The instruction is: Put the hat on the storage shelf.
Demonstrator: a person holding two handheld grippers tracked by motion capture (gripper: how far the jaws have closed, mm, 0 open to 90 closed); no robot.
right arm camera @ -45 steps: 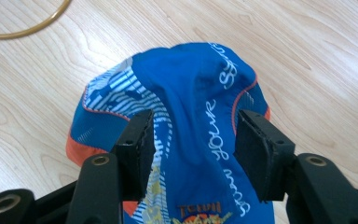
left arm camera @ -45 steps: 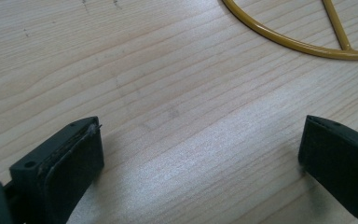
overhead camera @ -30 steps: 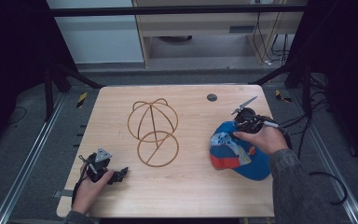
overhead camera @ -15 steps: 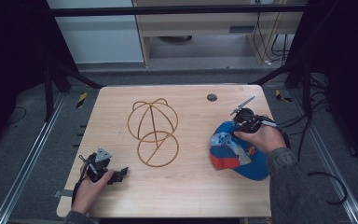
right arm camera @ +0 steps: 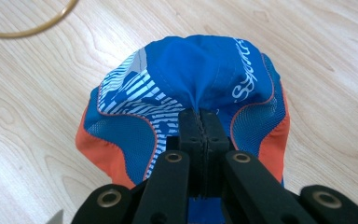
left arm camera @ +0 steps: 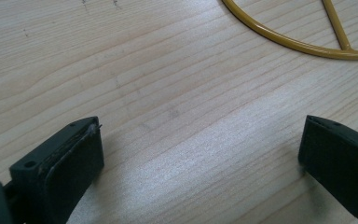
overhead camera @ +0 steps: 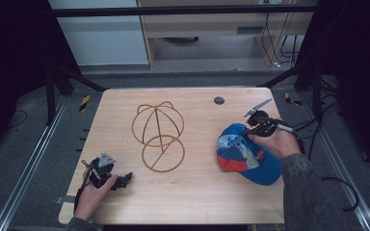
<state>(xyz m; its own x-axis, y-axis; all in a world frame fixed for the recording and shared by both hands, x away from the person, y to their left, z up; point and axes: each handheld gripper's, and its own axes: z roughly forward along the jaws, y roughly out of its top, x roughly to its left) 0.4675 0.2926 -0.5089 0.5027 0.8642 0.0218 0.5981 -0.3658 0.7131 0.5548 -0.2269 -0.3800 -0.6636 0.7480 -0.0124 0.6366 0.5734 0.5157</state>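
We count one cap [overhead camera: 244,155], blue and orange, on the surface's [overhead camera: 197,202] right side, and one yellow wire frame [overhead camera: 158,134] at centre. Two tools are present. The right tool [right arm camera: 199,122] is clamped together on the cap's blue fabric. The left tool [left arm camera: 200,154] sits at the near left corner, jaws apart over bare wood.

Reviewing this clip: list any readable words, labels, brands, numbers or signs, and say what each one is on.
White script on the side of the blue cap, pinched in the right claw: begins "Sp", the rest runs around the curve and cannot be read.
White striped pattern on the cap: not lettering.
Wire cap stand, table, left claw: no text seen.
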